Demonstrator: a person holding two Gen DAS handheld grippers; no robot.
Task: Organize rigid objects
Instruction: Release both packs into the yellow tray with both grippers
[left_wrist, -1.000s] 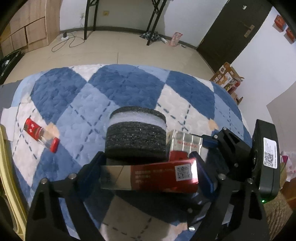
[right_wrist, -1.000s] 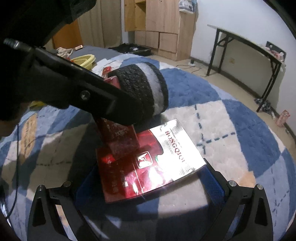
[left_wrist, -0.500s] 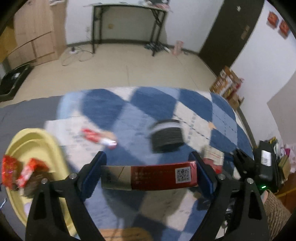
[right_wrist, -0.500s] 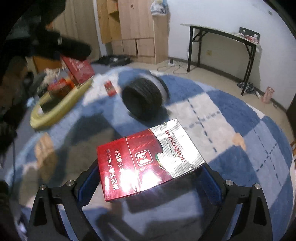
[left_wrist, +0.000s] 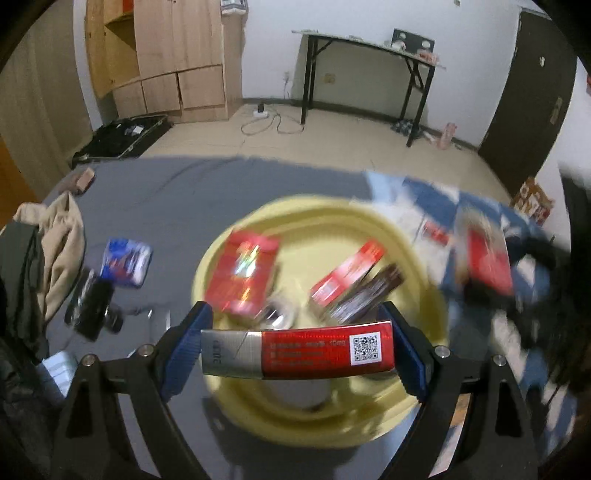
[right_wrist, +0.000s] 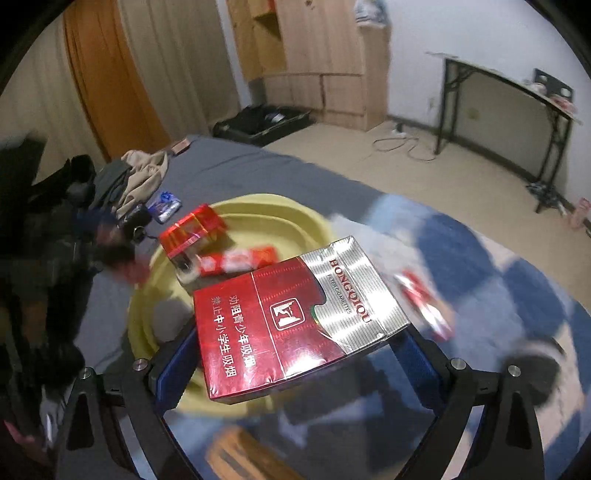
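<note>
My left gripper (left_wrist: 297, 347) is shut on a red and silver cigarette box (left_wrist: 317, 350), held edge-on between the blue pads above the near side of a yellow basin (left_wrist: 332, 206). The basin holds several red boxes (left_wrist: 242, 273) and a dark one. My right gripper (right_wrist: 295, 350) is shut on a second red and silver cigarette box (right_wrist: 295, 314), flat face up, over the right edge of the same basin (right_wrist: 258, 201). In the left wrist view, the right gripper with its box (left_wrist: 487, 258) shows blurred at the right.
The basin sits on a grey sheet. Left of it lie a blue packet (left_wrist: 127, 262), a black device (left_wrist: 92, 306) and beige cloth (left_wrist: 59, 251). On the blue and white quilt (right_wrist: 480, 258) to the right are a small red bottle (right_wrist: 424, 306) and a black foam roll (right_wrist: 535, 369).
Both grippers lifted their boxes off the quilt beside the foam roll and swung left. They now hang over the yellow basin, and the foam roll is left behind at the right.
</note>
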